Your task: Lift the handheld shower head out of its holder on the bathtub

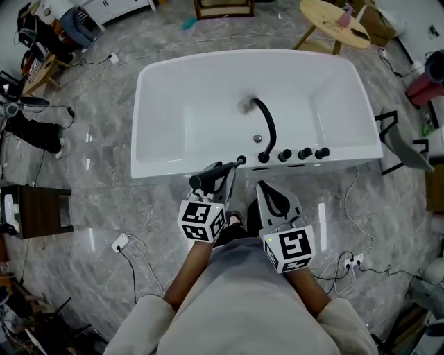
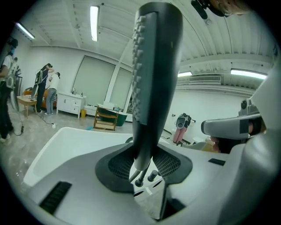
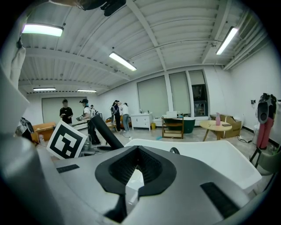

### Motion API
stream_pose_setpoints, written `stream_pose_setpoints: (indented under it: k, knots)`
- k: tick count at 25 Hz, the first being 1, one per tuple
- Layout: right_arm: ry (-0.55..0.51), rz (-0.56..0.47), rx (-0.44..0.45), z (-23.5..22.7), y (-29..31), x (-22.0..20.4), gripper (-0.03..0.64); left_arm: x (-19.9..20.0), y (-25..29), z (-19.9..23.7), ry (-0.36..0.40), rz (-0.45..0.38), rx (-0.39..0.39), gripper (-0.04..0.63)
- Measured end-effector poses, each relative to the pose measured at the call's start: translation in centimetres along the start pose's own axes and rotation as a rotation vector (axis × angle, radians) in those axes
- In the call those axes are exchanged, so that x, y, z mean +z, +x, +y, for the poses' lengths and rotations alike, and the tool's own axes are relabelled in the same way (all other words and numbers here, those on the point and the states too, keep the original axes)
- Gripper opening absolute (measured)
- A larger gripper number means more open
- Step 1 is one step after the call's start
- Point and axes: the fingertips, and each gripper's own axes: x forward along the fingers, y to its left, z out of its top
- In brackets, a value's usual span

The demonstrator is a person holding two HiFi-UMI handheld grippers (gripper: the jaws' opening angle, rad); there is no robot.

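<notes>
Head view: my left claw [image 1: 220, 179] pinches the shower head [image 1: 207, 176], whose long axis slants from the claw toward the near rim of the bathtub [image 1: 159, 169], with my right claw [image 1: 261, 187] just beside it

Left gripper view: the handle stands upright between clamped jaws, hose end lowest

Right gripper view: jaws pressed together on nothing, the shower head off to their left

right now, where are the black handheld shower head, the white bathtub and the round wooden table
black handheld shower head [image 2: 158, 66]: left gripper view, middle of its body
white bathtub [image 1: 163, 104]: head view, bare inner wall
round wooden table [image 1: 322, 17]: head view, bare tabletop
</notes>
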Motion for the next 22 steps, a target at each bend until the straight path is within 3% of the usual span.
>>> stream_pose_setpoints:
  k: [22]
  knots:
    - [-0.049,-0.076,-0.010,2.2,-1.2,3.1,0.014,5.1,-4.6,-0.9,-0.027,-0.113,-0.042,0.138]
